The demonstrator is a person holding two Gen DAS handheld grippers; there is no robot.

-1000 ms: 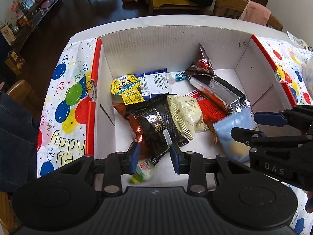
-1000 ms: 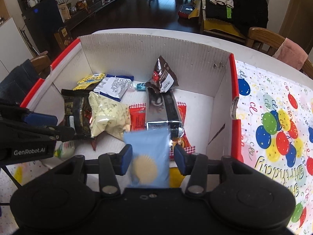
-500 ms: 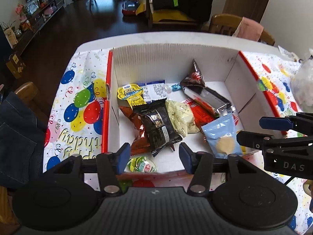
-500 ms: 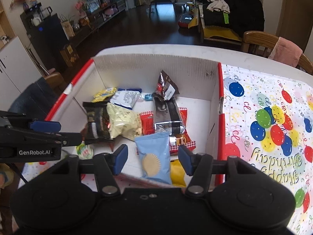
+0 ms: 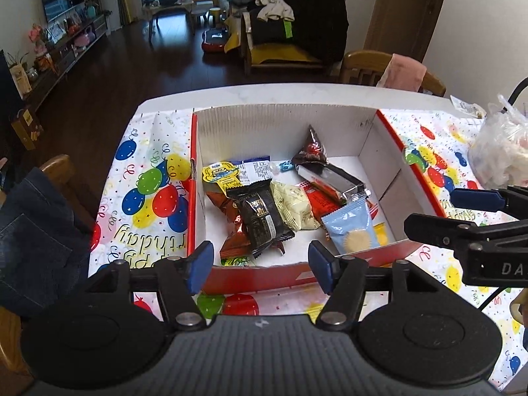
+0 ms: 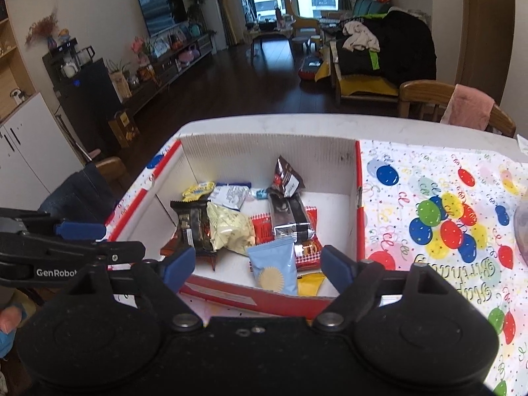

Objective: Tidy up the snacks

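Note:
A white cardboard box with red edges (image 5: 264, 125) (image 6: 270, 151) stands on the table and holds several snack packets. Among them are a light blue biscuit packet (image 5: 351, 227) (image 6: 274, 265), a black packet (image 5: 260, 214) (image 6: 191, 227), a cream packet (image 5: 293, 204) (image 6: 231, 227), a silver-black bar (image 5: 333, 178) (image 6: 290, 217) and a small green packet (image 5: 236, 260). My left gripper (image 5: 259, 265) is open and empty, above the box's near wall. My right gripper (image 6: 255, 265) is open and empty, also above the near wall.
A balloon-print birthday cloth (image 5: 145, 194) (image 6: 442, 217) covers the table on both sides of the box. A clear plastic bag (image 5: 501, 155) sits at the right. Wooden chairs (image 6: 452, 105) stand behind the table; a chair with jeans (image 5: 36, 231) stands at the left.
Both grippers have pulled back and up from inside the box and opened wider. The blue biscuit packet, earlier between the right fingers, now lies in the box.

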